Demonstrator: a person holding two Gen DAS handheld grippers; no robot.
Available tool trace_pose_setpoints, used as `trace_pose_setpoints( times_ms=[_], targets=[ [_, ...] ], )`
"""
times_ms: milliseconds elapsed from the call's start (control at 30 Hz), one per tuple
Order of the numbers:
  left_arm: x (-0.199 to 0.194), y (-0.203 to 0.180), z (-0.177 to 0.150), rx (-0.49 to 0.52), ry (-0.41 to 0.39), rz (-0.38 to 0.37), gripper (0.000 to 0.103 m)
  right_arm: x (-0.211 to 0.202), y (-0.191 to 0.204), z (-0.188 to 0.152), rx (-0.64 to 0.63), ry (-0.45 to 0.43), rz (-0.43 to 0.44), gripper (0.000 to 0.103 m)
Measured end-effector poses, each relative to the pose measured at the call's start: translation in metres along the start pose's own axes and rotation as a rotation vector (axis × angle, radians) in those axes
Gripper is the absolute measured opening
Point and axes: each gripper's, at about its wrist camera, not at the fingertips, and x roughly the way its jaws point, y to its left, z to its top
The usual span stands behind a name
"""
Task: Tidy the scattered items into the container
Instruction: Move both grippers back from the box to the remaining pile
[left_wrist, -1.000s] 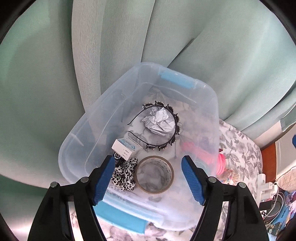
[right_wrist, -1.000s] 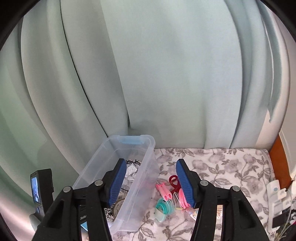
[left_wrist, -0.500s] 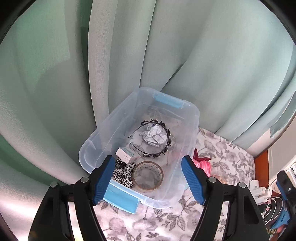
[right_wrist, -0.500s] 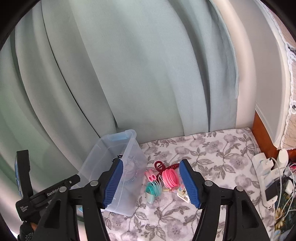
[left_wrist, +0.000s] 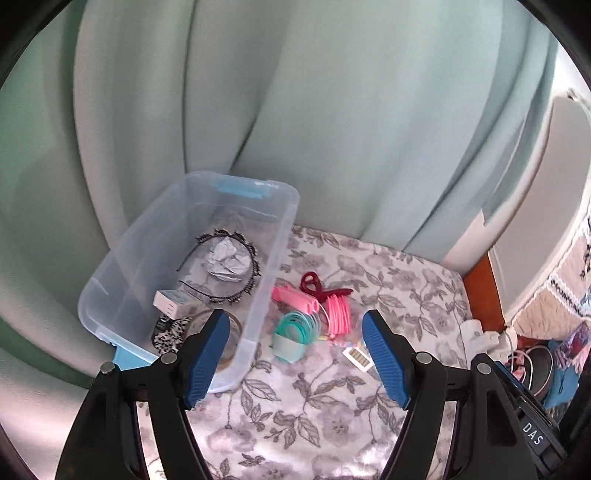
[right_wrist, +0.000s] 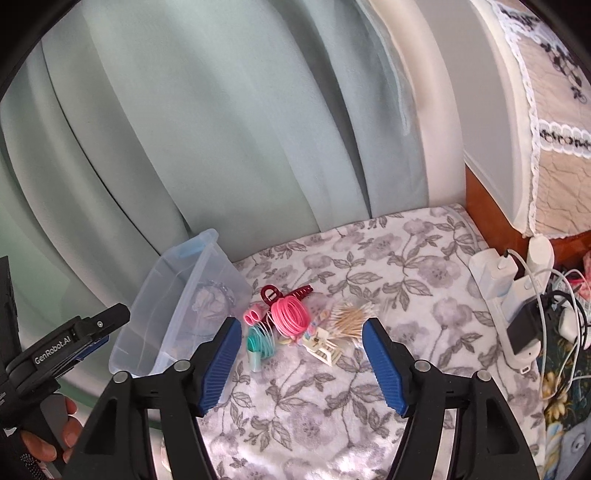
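A clear plastic container (left_wrist: 258, 295) with blue latches is seen at the left of a surface covered by a grey floral cloth (left_wrist: 388, 288), against pale green curtains (left_wrist: 332, 110); what lies under the cloth cannot be told. Inside the container a black headband (left_wrist: 251, 275), a crumpled paper ball (left_wrist: 227, 258), a small white box (left_wrist: 171, 301), a black-and-white scrunchie (left_wrist: 168, 334) and a tape roll (left_wrist: 233, 332) are made out; the tape roll is partly hidden behind a finger of the left gripper (left_wrist: 291, 356), and in the right wrist view the contents are only dimly seen through the wall.

Just beside the container, on the cloth, a cluster of loose items is found: a dark red hair claw (right_wrist: 284, 293), a pink coil of hair ties (right_wrist: 290, 315), a teal coil (right_wrist: 260, 341), a small pink clip (right_wrist: 253, 315), a bundle of cotton swabs (right_wrist: 351, 317) and a small white clip (right_wrist: 325, 350); the finer pieces between them are too small to be named.

The left gripper is held spread above the near end of the container, with nothing between its fingers; the right gripper (right_wrist: 299, 363) is likewise spread and empty over the cluster, its jaws having just been opening. At the right edge a white power strip (right_wrist: 517, 295) with cables is partly cut off.
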Motion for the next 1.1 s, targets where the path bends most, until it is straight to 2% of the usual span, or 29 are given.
trace_pose_setpoints(
  times_ms=[267,367,467,600,800,1100],
  targets=[
    [0.051,-0.044,-0.036,0.138,0.166,-0.015,0.075,0.027,-0.038,-0.027,0.076,0.109,-0.049,0.072],
    [0.066,-0.049,-0.052,0.167,0.220,-0.008,0.075,0.030,-0.048,-0.037,0.089,0.131,-0.056,0.072],
    [0.077,-0.049,-0.066,0.191,0.248,0.014,0.075,0.035,-0.058,-0.046,0.104,0.152,-0.062,0.076],
    [0.092,-0.043,-0.076,0.185,0.283,0.030,0.075,0.047,-0.068,-0.056,0.116,0.197,-0.074,0.077],
    [0.110,-0.044,-0.079,0.217,0.278,0.057,0.075,0.063,-0.065,-0.054,0.082,0.219,-0.062,0.078],
    [0.136,-0.029,-0.067,0.165,0.221,0.122,0.075,0.101,-0.051,-0.041,0.010,0.264,-0.054,0.079]
  ],
)
